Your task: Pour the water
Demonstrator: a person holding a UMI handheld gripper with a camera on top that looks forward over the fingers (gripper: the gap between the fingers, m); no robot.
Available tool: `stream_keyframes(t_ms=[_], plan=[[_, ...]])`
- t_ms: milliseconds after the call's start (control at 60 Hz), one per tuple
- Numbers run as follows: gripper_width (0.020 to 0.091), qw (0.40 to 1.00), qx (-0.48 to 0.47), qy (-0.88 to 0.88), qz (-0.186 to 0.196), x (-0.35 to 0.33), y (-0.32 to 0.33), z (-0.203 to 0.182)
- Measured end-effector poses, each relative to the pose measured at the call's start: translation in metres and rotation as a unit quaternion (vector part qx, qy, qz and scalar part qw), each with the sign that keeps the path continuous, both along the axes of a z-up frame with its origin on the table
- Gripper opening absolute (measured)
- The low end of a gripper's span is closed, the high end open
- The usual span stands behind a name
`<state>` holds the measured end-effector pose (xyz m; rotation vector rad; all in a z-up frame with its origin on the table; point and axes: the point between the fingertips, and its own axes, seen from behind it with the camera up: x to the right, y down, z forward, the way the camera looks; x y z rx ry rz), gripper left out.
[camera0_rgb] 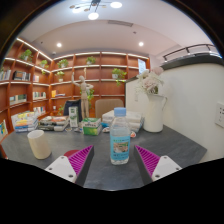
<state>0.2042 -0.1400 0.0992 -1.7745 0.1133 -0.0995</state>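
A clear plastic water bottle (120, 137) with a blue cap and a blue-and-white label stands upright on the grey table (110, 172), just ahead of my fingers and midway between them. A pale beige cup (39, 144) stands on the table to the left, beyond the left finger. My gripper (114, 160) is open: the magenta pads (80, 158) sit wide apart, and nothing is between them. The bottle is apart from both fingers.
Several small boxes and cartons (60, 123) lie along the table's far edge. A white vase with flowers (153, 110) stands at the back right beside a white wall. Wooden shelves (90, 75) with plants fill the background.
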Motion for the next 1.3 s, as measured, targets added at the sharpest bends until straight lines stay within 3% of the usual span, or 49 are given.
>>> stream_keyframes(t_ms=[167,267,333,467,533,683,967,1117,1300], plan=[[0.0846,1.0,0.007,-0.013,-0.016,0.016,0.041,-0.005],[0.0832,1.0,0.003,-0.019,-0.011,0.023,0.064,-0.008],[0.0753,1.0,0.01,-0.025,-0.013,0.03,0.077,-0.008],[0.0479,1.0,0.002,-0.024,-0.006,0.038,0.098,-0.022],[0.0441,1.0,0.008,-0.012,0.003,0.065,0.119,-0.021],[0.0265,1.0,0.009,-0.015,0.012,0.066,0.124,-0.02],[0.0264,0.996,0.007,-0.093,0.008,0.061,0.117,-0.015],[0.0264,0.969,-0.007,-0.243,0.052,0.019,0.114,0.0],[0.0264,0.884,0.003,-0.459,0.094,-0.047,0.118,0.027]])
